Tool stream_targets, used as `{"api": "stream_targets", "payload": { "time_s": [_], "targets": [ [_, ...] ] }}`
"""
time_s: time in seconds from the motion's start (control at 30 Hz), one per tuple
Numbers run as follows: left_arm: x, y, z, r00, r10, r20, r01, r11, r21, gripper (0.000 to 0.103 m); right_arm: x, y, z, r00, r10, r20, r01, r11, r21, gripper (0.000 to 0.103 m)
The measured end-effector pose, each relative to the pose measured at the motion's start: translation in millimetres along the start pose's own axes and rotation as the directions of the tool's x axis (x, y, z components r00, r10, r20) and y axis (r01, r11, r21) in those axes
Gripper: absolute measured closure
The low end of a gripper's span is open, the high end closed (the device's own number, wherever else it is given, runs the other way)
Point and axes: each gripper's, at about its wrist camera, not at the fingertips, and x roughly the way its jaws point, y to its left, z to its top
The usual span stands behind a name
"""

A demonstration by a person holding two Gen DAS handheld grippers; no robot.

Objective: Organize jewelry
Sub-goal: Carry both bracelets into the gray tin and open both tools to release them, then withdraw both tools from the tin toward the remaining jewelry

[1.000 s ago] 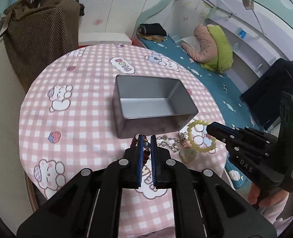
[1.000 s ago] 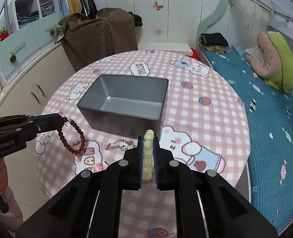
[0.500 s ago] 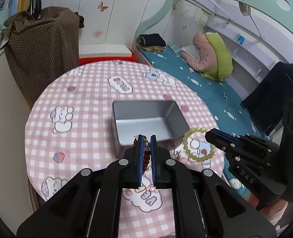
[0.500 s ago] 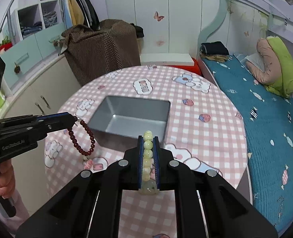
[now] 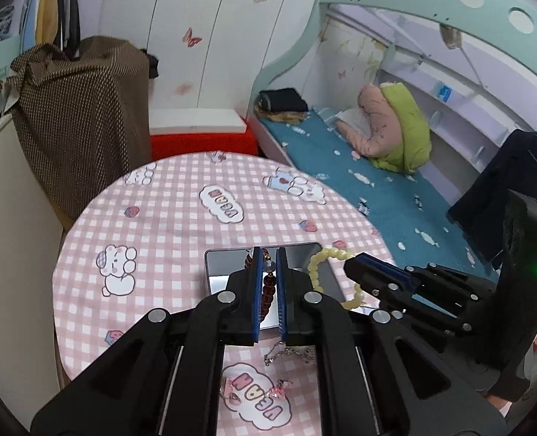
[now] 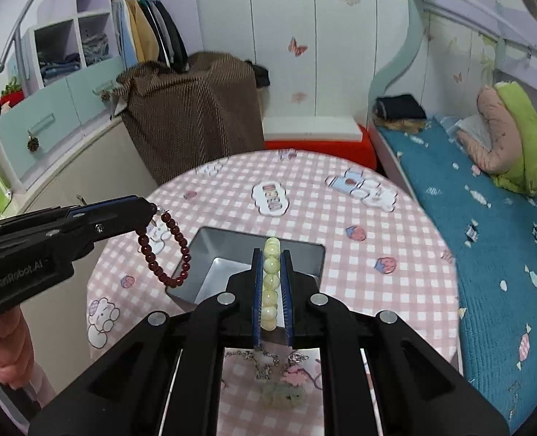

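My left gripper (image 5: 268,256) is shut on a dark red bead bracelet (image 5: 267,285), held in the air above the near edge of the grey metal tin (image 5: 217,267). From the right wrist view the left gripper (image 6: 148,211) shows at the left with the red bracelet (image 6: 166,254) dangling as a loop beside the tin (image 6: 232,235). My right gripper (image 6: 272,254) is shut on a pale yellow-green bead bracelet (image 6: 271,283) over the tin's near side. The right gripper (image 5: 348,267) and its pale bracelet (image 5: 317,267) hang just right of the tin.
The tin sits on a round table with a pink checked cloth (image 5: 181,218). A silver chain (image 5: 286,352) and small pink charms (image 5: 279,391) lie on the cloth under the grippers, with a pale green pendant (image 6: 283,394) near them. A bed (image 6: 486,225) stands right, a brown-covered bundle (image 6: 196,109) behind.
Both grippers have risen from the cloth with their bracelets lifted clear. The tin now sits lower and smaller in both views, and the two bracelets hang over its near side.
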Motion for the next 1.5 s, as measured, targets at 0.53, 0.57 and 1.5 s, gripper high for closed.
{"api": "stream_targets", "payload": {
  "time_s": [0.53, 0.57, 1.5],
  "targets": [
    [98.2, 19.5, -16.2, 0.979, 0.01, -0.202, -0.017, 0.999, -0.033, 0.096, 67.9, -8.4, -9.0, 0.984, 0.015, -0.177, -0.01, 1.0, 0.029, 0.093],
    [99.7, 19.7, -16.4, 0.979, 0.017, -0.205, -0.023, 0.999, -0.029, 0.096, 68.0, -8.7, -9.5, 0.984, 0.02, -0.18, -0.015, 0.999, 0.031, 0.093],
    [50.3, 11.5, -20.9, 0.974, 0.167, -0.154, -0.165, 0.986, 0.026, 0.053, 2.9, -24.8, -3.7, 0.996, -0.062, -0.071, 0.067, 0.994, 0.081, 0.04]
  ]
}}
